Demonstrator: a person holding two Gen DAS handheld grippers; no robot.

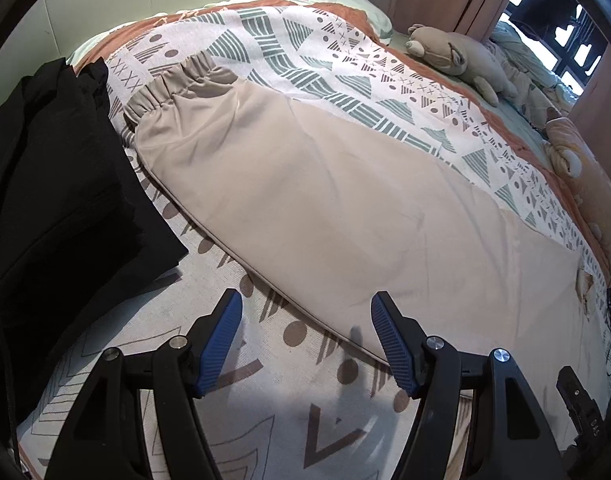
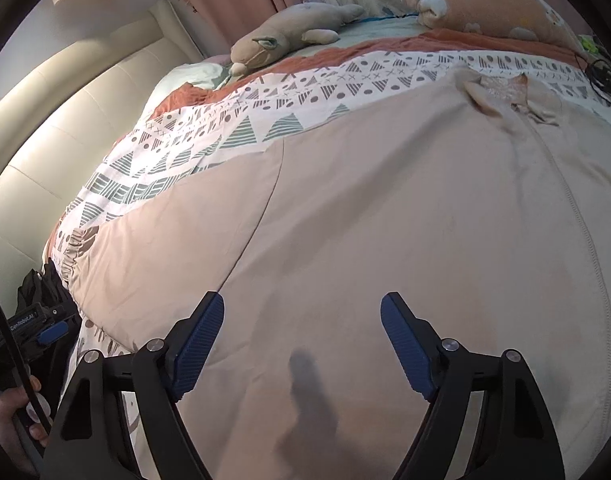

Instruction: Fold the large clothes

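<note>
The beige jacket (image 2: 385, 208) lies flat on the bed (image 1: 345, 52), both the left gripper (image 1: 305, 340) and right gripper (image 2: 301, 344) with jaws wide and empty; I think each should pinch the hem at 6 o'clock evenly.

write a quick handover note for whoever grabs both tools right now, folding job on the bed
Left tool: open, nothing between its fingers, over the near edge of the beige garment, just off the cloth on the patterned bedspread.
Right tool: open, empty, over the body of the same garment, near its long seam.
Layout: the garment lies spread flat on the bed, elastic cuff at the far left, collar at the far right. A pile of black clothing lies left of it. Plush toys are along the far side.
Done: garment laid out; no fold visible.
Left: grip an edge, make all folds.
</note>
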